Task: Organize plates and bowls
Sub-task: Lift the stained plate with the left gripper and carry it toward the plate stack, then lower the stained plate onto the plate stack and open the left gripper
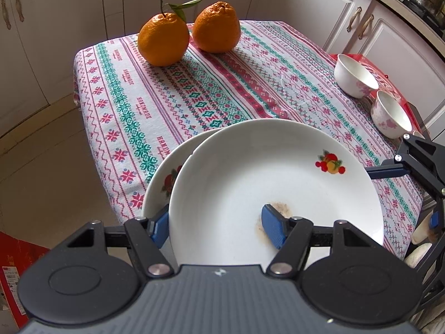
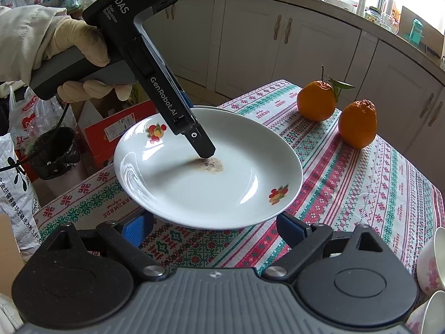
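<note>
A: On the patterned tablecloth (image 1: 194, 83), near edge: what's listed?

B: Upper plate (image 1: 278, 178), fruit motif, brown stain; held by the left gripper (image 1: 219, 228), fingers clamped across its rim. It overlaps a second plate (image 1: 161, 178).

A: Right gripper (image 2: 217, 228)?

B: Jaws spread wide beneath the plate's edge, holding nothing. Two bowls (image 1: 356, 76) well apart.

patterned tablecloth (image 1: 194, 89): two oranges (image 1: 163, 41), bowls (image 1: 354, 75), plates (image 1: 160, 178).
</note>
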The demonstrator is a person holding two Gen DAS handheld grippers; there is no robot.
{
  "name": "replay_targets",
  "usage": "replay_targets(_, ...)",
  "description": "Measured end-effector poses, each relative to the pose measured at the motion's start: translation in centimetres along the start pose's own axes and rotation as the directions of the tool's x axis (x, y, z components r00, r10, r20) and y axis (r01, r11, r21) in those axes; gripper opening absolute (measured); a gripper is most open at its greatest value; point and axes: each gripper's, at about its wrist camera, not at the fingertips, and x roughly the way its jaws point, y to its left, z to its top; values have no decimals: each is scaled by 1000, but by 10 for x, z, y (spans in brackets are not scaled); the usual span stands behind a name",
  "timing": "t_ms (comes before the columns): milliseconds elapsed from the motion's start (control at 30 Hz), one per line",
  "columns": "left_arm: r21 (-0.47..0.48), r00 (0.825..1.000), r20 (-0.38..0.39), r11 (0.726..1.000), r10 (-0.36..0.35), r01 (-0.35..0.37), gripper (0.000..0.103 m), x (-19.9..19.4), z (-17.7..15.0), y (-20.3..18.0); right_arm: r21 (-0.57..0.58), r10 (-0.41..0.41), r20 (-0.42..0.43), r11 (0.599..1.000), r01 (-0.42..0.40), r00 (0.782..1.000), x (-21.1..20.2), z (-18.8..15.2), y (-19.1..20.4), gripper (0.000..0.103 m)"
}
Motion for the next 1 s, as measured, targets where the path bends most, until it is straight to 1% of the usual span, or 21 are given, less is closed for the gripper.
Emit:
replay_targets(433, -32, 1000, 14, 999, 0, 0, 67, -16, -10, 5, 21, 34, 11, 999, -34, 999, 4, -2, -6, 97)
replay_targets(533, -47, 1000, 25, 999, -2, 3, 67, -21, -12, 7, 6, 35, 31, 999, -36, 999, 2, 0, -5, 97)
replay_targets(633, -62, 999, 36, 998, -7, 9, 67, -24, -15, 9, -10, 61, 50, 998, -61, 997, 0, 3, -2, 97)
replay_targets(767, -75, 999, 43, 997, -8, 11, 67, -26, -16, 9, -19, 53, 57, 998, -52, 997, -1, 4, 3, 97)
replay_targets(1000, -98, 999, 52, 995, -7, 12, 68, -30, -19, 11, 6, 59, 76, 998, -60, 995, -9, 3, 0, 97)
